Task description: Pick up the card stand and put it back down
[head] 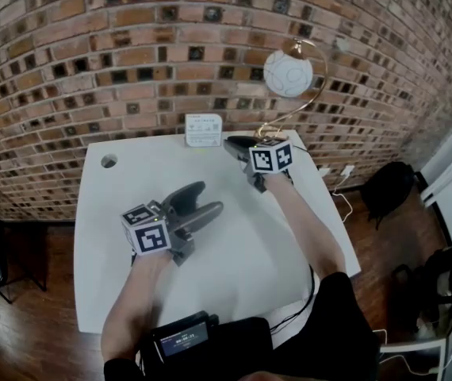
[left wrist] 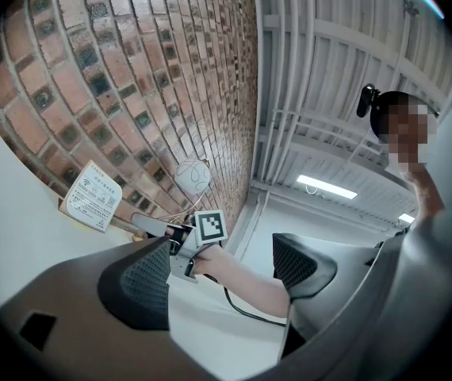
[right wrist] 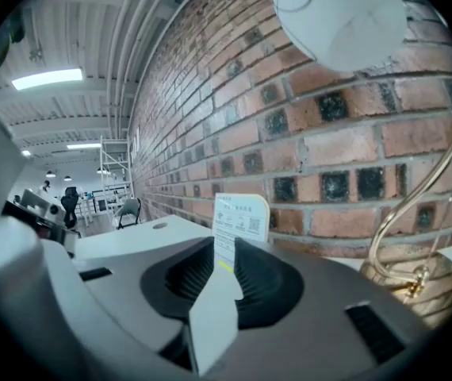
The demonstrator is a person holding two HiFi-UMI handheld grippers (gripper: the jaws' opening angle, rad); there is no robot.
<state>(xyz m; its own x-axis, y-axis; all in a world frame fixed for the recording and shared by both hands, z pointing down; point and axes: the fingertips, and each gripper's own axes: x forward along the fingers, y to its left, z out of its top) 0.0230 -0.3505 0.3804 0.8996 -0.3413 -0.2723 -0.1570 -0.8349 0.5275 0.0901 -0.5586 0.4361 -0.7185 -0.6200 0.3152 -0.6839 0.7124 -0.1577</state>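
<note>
A brick wall (head: 91,54) is seen behind the white worktop (head: 234,260). The left claw (head: 207,198) is held widely spread and empty over the worktop. The right claw (head: 236,143) is spread only narrowly, its tips at the edge of the card stand (head: 204,129), which stands on the worktop close to the wall.

This looks like an office or lab in a converted industrial building. A bare brick wall (head: 131,46) stands behind a plain white worktop (head: 234,252) on a dark wood floor (head: 28,332). Overhead is an exposed white ceiling (left wrist: 329,70) with pipes and strip lights (right wrist: 47,78), and office chairs (right wrist: 129,209) stand in the open hall beyond.
</note>
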